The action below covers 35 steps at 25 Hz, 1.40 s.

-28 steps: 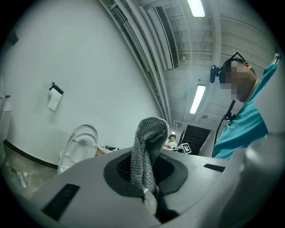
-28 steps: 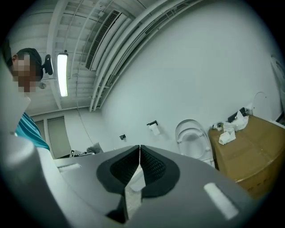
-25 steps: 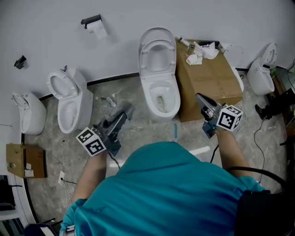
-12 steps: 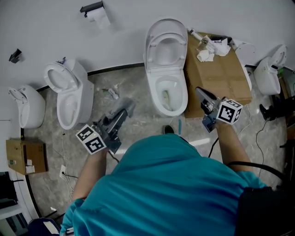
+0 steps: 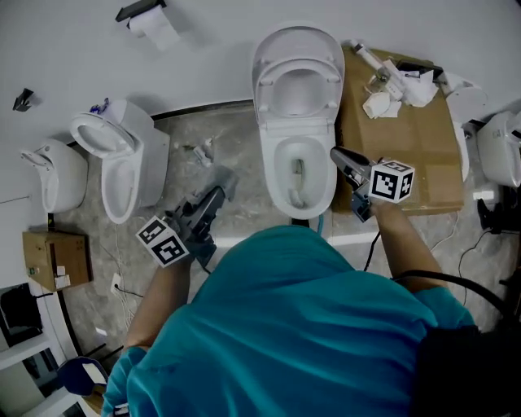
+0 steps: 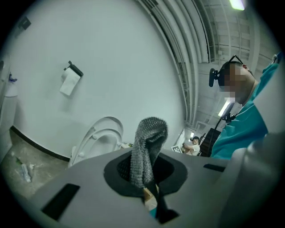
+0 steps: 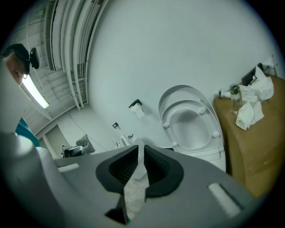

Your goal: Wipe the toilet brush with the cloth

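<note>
A grey knitted cloth (image 6: 147, 147) sticks up from my left gripper (image 6: 149, 178), which is shut on it. In the head view that left gripper (image 5: 213, 198) hangs over the floor left of the white toilet (image 5: 297, 122), with the cloth (image 5: 225, 181) at its tip. My right gripper (image 5: 337, 155) is beside the toilet bowl's right rim. In the right gripper view its jaws have just been opening to a narrow slit (image 7: 139, 167), and only white toilet and speckled floor show through it. I cannot make out a toilet brush; something dark lies in the bowl (image 5: 297, 175).
A cardboard box (image 5: 407, 138) with crumpled tissues (image 5: 383, 102) and a bottle stands right of the toilet. A smaller toilet (image 5: 122, 159) and a low white fixture (image 5: 53, 175) stand at the left. A paper roll holder (image 5: 146, 20) hangs on the wall. A thin teal stick (image 5: 320, 220) shows by the toilet's foot.
Both grippers have moved forward toward the toilet. The right one now sits by the bowl's right rim instead of over the box front. The left still carries the cloth.
</note>
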Available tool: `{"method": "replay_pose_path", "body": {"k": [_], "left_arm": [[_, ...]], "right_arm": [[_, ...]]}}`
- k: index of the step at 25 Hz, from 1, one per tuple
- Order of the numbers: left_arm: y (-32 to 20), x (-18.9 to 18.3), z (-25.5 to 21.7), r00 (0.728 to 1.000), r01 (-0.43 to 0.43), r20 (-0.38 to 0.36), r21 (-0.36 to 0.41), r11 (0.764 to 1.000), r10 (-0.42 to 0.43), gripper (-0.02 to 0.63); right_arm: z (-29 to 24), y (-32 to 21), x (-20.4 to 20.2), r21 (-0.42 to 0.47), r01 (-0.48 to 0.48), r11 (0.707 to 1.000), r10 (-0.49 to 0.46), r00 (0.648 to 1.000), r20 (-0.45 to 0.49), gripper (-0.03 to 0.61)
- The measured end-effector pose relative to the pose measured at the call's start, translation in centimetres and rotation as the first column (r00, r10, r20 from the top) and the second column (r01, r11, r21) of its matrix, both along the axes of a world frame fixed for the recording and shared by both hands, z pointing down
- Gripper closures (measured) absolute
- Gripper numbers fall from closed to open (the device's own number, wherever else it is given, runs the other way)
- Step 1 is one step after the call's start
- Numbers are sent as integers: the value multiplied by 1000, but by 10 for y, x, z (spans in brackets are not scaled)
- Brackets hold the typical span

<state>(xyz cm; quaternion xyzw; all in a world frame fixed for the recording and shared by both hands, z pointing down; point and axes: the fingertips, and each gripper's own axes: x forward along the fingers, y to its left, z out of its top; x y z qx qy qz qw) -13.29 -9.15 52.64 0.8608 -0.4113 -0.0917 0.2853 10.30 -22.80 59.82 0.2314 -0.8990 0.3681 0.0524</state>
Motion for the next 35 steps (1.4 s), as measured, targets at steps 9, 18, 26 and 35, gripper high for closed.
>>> {"method": "replay_pose_path", "body": {"k": [9, 18, 26, 35], "left_arm": [[-85, 53, 97, 993, -75, 73, -197, 978, 91, 592], [-122, 71, 255, 969, -216, 40, -333, 918, 242, 592], [-107, 57, 363, 955, -258, 27, -419, 871, 296, 592], [-84, 31, 429, 956, -246, 30, -450, 858, 290, 592]], "right_arm": [[161, -49, -14, -190, 184, 964, -222, 954, -202, 490], [343, 4, -38, -401, 241, 884, -407, 820, -402, 395], [506, 55, -50, -586, 192, 787, -549, 653, -523, 326], [625, 69, -48, -688, 120, 715, -634, 526, -567, 293]]}}
